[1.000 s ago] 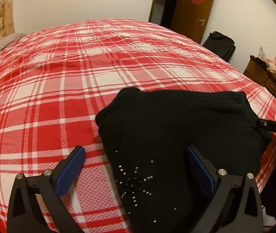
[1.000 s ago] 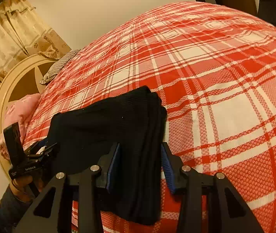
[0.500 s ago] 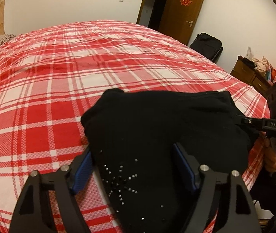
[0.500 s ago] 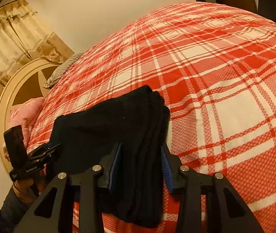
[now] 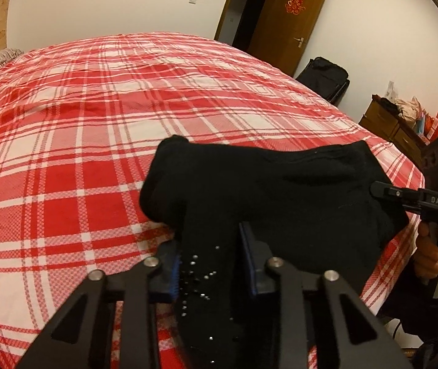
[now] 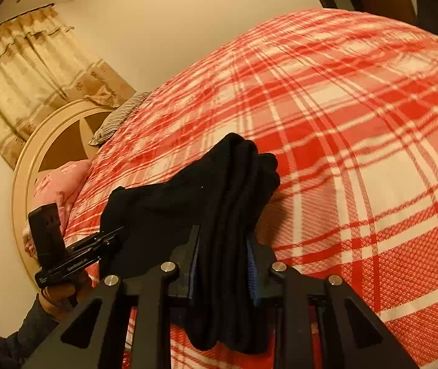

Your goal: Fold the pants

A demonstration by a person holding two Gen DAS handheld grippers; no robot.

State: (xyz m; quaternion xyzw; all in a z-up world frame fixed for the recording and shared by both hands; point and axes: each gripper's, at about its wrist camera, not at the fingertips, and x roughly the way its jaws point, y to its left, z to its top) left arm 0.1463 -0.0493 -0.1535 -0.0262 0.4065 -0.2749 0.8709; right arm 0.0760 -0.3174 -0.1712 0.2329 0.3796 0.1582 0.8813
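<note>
Pants [image 5: 280, 190], black, folded into a thick bundle, lie at the near edge of a bed with a red-and-white plaid cover [image 5: 95, 129], part of the bundle draping over the near edge. Small silver studs dot the fabric near the left hand-held gripper [image 5: 211, 264]. That gripper has its blue-padded fingers [image 5: 246, 246] closed in on a fold of the pants, cloth bunched between them. Right hand-held gripper [image 6: 223, 256] likewise clamped on the stacked layers at the bundle's right end, fabric hanging down past its fingers [image 6: 251, 261]. Left wrist view: right hand-held gripper enters from the right, tip buried in the pants' right side, the person's hand [image 5: 431, 255] on its handle. Right wrist view: left hand-held gripper sits at the left end of the bundle, held by a hand [image 6: 60, 292]. Far right of the room: brown door [image 5: 283, 21], black bag [image 5: 323, 77] against the wall, wooden dresser [image 5: 385, 120] with clutter on top. Far left: round cream headboard [image 6: 25, 166], pink pillow [image 6: 55, 181], striped pillow [image 6: 120, 113], beige curtains [image 6: 18, 73].
</note>
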